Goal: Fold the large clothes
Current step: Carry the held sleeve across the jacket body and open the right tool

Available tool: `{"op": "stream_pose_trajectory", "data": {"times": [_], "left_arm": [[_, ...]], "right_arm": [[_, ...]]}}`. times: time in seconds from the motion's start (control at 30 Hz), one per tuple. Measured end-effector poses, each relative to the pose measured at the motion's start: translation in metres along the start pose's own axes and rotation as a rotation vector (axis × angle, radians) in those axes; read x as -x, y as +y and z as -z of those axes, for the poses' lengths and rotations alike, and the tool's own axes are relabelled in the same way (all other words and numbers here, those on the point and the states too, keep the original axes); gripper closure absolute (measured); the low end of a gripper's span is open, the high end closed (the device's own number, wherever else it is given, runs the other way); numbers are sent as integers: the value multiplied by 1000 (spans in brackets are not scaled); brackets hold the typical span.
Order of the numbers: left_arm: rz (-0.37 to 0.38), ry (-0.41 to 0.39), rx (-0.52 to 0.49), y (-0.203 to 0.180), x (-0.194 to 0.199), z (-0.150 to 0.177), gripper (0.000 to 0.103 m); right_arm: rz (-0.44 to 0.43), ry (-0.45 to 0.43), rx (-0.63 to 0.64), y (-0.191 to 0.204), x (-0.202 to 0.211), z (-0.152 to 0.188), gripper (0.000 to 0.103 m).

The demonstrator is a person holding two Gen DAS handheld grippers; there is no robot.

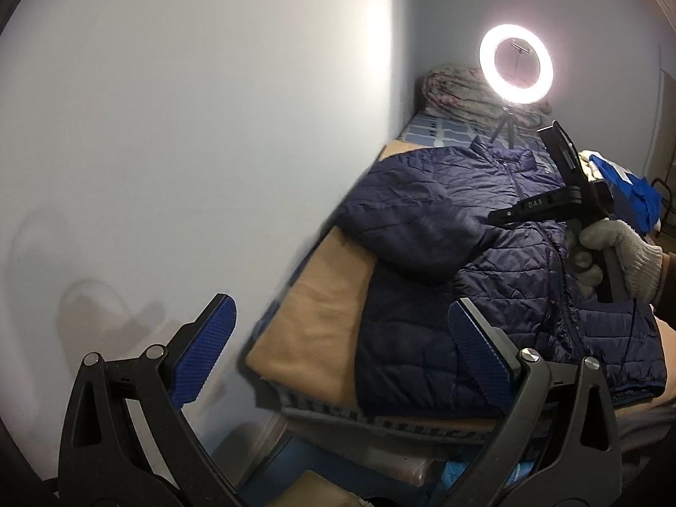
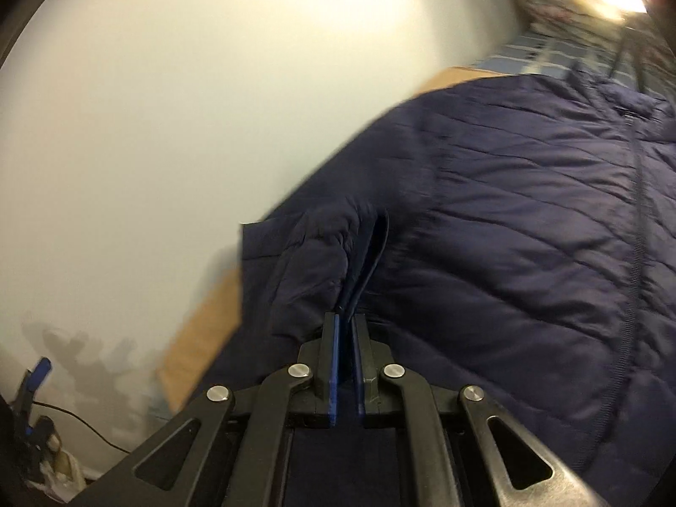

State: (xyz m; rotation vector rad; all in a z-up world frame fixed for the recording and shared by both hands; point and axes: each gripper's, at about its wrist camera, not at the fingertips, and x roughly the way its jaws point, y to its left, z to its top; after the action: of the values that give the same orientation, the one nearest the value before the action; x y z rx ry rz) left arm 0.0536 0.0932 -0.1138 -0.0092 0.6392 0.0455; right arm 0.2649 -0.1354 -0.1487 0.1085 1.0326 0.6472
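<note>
Jacket: a navy quilted puffer jacket point(image 1: 498, 279) is lying spread on a tan blanket point(image 1: 312, 325) on the bed, close beside the pale wall point(image 1: 169, 148).
Long axis: the jacket is running from its hem, nearest the left wrist camera, up to its collar point(image 1: 494, 150) at the far end, toward the ring light point(image 1: 516, 66) and the rolled bedding point(image 1: 456, 88).
Facing: the front is lying upward, with the zipper line point(image 2: 638, 228) running along the length of the body.
Sleeve: the wall-side sleeve point(image 1: 405, 228) is lying folded across the chest, its cuff end coming toward the right gripper.
Left gripper point(image 1: 333, 355): its jaws are standing spread wide, holding nothing, hovering off the foot of the bed near the hem.
Right gripper point(image 2: 346, 338): its jaws are pressed together, pinching a thin edge of the navy fabric at the sleeve end point(image 2: 363, 262); in the left wrist view a gloved hand point(image 1: 612, 257) is carrying it over the jacket.
Handling, as a judgement: the jacket is looking light, soft and puffy, with a slick shell likely to slide and spring back open after a fold.
Where to hold, as a judgement: seams, cuffs and hem edges are offering a firmer pinch than the padded panels, which are likely to slip out.
Fold line, as a judgement: sleeves inward first, then hem brought toward the collar along the long axis.
</note>
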Motion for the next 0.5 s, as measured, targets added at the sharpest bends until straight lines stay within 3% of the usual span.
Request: {"op": "stream_pose_trajectory", "data": {"times": [0.2, 0.27, 0.3, 0.37, 0.4, 0.43, 0.5], "left_arm": [[41, 21, -40, -19, -27, -12, 1], [41, 24, -58, -26, -35, -15, 1], [43, 25, -61, -29, -37, -14, 1], [52, 30, -68, -33, -41, -12, 1], [53, 35, -73, -35, -44, -12, 1], [55, 39, -78, -36, -47, -12, 1], [58, 58, -88, -40, -55, -10, 1]], "right_arm": [[86, -40, -19, -39, 20, 1, 103], [53, -47, -58, -60, 21, -1, 103], [3, -43, -87, -68, 21, -3, 96], [-67, -21, -136, -75, 16, -7, 69], [-100, -9, -154, -74, 13, -8, 43], [-123, 3, -156, -71, 8, -8, 35], [-158, 37, -144, -63, -6, -9, 35]]}}
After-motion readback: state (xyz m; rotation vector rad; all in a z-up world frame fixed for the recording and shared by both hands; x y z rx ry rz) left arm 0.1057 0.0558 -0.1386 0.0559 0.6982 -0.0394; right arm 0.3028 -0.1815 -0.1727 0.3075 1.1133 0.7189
